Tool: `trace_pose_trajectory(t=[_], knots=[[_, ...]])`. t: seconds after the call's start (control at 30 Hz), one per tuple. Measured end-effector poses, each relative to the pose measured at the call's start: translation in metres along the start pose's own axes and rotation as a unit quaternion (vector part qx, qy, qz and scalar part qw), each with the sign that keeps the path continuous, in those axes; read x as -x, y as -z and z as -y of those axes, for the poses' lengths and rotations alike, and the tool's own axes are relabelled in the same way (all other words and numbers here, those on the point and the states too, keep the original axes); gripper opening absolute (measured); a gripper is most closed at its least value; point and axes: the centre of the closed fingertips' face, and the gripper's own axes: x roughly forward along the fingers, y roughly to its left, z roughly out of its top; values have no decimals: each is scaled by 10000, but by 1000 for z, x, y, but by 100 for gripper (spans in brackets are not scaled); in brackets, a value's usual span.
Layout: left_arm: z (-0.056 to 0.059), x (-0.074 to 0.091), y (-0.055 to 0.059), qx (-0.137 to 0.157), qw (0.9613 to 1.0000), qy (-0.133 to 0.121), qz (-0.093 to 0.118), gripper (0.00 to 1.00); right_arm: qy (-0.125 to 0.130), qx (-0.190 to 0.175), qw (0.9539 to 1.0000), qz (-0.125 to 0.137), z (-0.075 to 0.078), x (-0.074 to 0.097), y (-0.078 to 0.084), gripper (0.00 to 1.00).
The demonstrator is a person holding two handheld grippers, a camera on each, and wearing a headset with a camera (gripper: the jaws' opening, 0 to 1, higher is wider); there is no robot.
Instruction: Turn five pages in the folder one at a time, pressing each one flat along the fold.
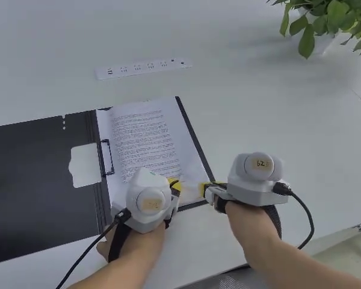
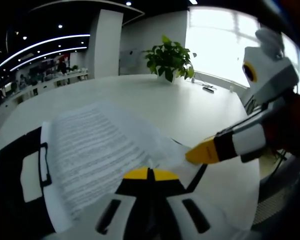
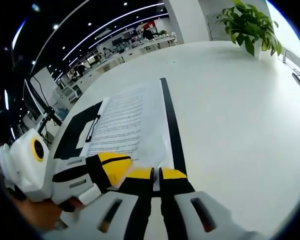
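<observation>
the folder (image 1: 42, 180) lies open on the near left of the table (image 1: 259, 108), its printed page (image 1: 144, 138) on the right. the left gripper (image 1: 175, 185) and right gripper (image 1: 206, 190) meet at the page's near right corner, both with jaws pressed together.

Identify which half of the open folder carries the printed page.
The right half, holding a white sheet of text. The left half is mostly black cover.
</observation>
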Motion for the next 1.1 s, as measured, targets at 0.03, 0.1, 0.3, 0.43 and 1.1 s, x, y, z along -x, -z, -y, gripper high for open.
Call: trace_pose_trajectory(t=[0.03,0.1,0.3,0.43,1.1], knots=[[0,0,0,-6,10000,3,-4,0,2,4,10000,-2,1,0,0,1],[0,0,-1,48,10000,3,-9,0,-8,-42,10000,10,0,1,0,0],[0,0,-1,153,9999,7,-8,0,-20,-76,10000,58,-1,2,0,0],[-2,2,-2,487,9988,71,23,0,-45,-93,9999,126,-2,5,-2,0],[-19,49,-19,697,9971,245,186,7,-455,-37,9963,722,-41,31,-28,0]])
